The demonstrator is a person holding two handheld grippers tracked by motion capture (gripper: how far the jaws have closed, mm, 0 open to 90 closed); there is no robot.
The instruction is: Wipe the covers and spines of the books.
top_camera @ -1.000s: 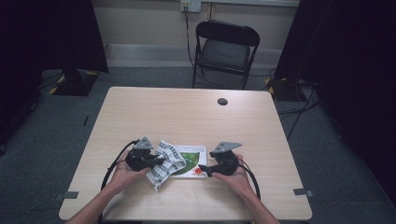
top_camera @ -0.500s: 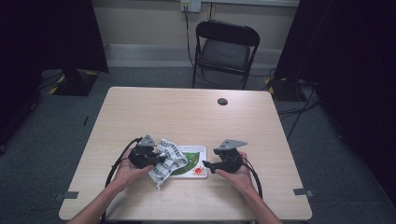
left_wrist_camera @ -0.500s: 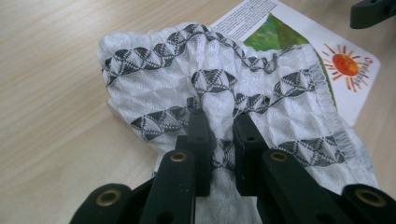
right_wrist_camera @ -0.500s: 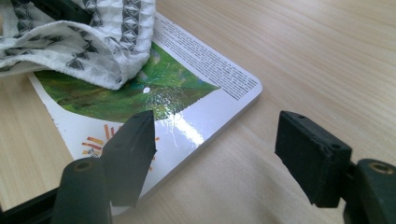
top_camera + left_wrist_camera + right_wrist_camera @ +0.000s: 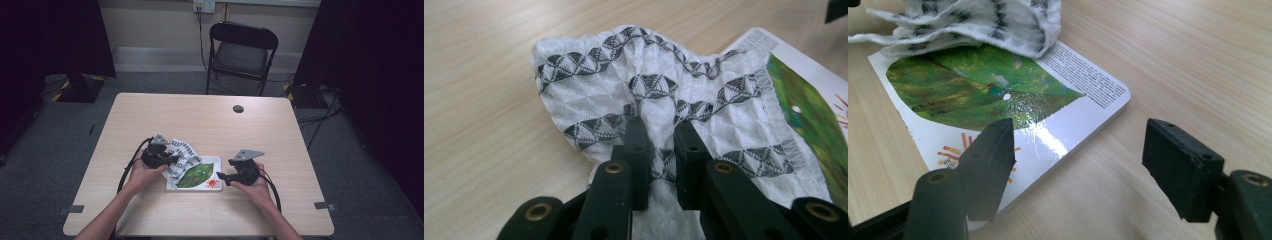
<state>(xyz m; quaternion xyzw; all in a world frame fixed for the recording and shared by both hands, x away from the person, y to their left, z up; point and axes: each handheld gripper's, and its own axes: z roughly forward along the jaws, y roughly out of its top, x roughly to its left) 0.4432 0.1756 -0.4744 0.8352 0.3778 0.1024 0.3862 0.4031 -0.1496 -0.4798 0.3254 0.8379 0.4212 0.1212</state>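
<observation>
Left gripper [image 5: 659, 150] clamped on patterned cloth [image 5: 649, 100], cloth overlapping book [image 5: 998, 105]. Right gripper [image 5: 1083, 155] jaws apart, straddling book corner. Surface [image 5: 210, 120] carried dark disc [image 5: 238, 108]; chair [image 5: 242, 50] beyond.

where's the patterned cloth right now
In the high view the cloth lies near the table's front, draped over the book's left end, pinched by the left gripper.

Small black print in a block at the corner of the book cover [image 5: 998, 115], too fine to read, more grey print along its edge beside the cloth [image 5: 664, 100], likewise illegible, no other lettering legible
</observation>
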